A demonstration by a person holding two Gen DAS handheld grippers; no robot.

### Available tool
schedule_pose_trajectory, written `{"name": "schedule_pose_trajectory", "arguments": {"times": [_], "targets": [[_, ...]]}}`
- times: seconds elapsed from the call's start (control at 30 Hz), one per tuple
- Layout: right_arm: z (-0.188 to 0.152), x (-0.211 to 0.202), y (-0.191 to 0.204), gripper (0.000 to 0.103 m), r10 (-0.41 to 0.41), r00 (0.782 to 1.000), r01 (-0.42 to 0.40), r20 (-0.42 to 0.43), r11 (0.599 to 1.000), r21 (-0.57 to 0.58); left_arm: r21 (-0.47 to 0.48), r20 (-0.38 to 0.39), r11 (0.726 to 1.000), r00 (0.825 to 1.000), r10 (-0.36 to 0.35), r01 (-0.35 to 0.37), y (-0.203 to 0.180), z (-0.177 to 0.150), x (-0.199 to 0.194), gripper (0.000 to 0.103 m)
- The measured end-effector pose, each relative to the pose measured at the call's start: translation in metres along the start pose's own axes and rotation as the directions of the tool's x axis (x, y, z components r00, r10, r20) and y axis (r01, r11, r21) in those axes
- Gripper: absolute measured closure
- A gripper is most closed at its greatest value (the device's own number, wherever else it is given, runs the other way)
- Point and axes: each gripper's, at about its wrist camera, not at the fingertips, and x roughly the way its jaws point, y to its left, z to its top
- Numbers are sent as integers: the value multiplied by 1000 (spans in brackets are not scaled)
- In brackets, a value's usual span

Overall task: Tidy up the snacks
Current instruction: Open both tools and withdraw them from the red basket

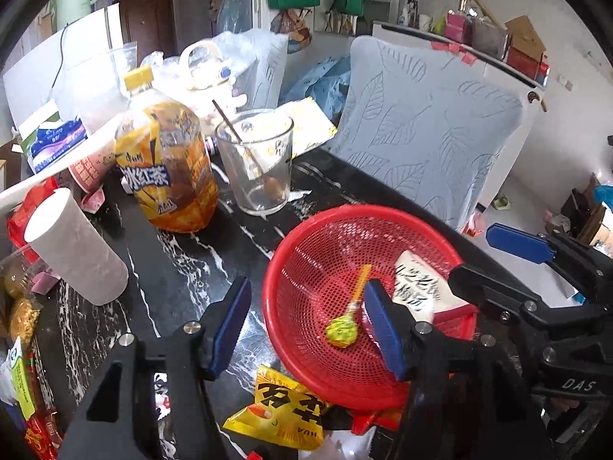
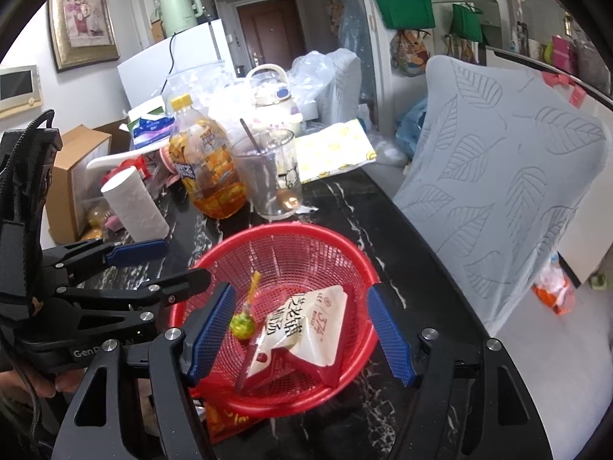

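Observation:
A red mesh basket [image 1: 306, 226] [image 2: 287, 230] stands on the black marble table. In it lie a green lollipop [image 1: 341, 331] [image 2: 242, 324] with an orange stick and a white and red snack packet [image 1: 417, 287] [image 2: 302, 326]. My left gripper [image 1: 306, 306] is open: one finger hangs over the table, the other inside the basket beside the lollipop. My right gripper [image 2: 302, 299] is open above the basket, with the packet below and untouched. A yellow snack packet [image 1: 283, 410] lies partly under the basket's near rim.
Behind the basket stand an iced tea bottle [image 1: 168, 168], a glass with a spoon [image 1: 260, 165] and a paper roll [image 1: 76, 249]. A chair with a leaf-pattern cover [image 1: 425, 126] borders the table's right edge. More snack packets [image 1: 27, 383] lie at the left.

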Motion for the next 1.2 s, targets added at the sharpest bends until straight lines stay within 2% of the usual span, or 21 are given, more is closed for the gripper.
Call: {"name": "schedule_pose_trajectory", "arguments": {"times": [0.3,0.57,0.9,1.2], "targets": [[8,-40,15,31,-16,997,17,74,1000,-21,17,95,1000,995,8,-9,-6,5,-51,43],[7,-90,32,31,-37,988,43,152,998,-36,43,191,999,981,16,-25,-13,-1,-106,43],[-12,-144,58,31,-43,973,56,229,997,-51,67,263,997,965,18,-37,-25,-29,-163,43],[-40,-178,77,29,-43,967,60,253,996,-60,75,303,994,952,48,-74,-36,-66,-200,43]]}}
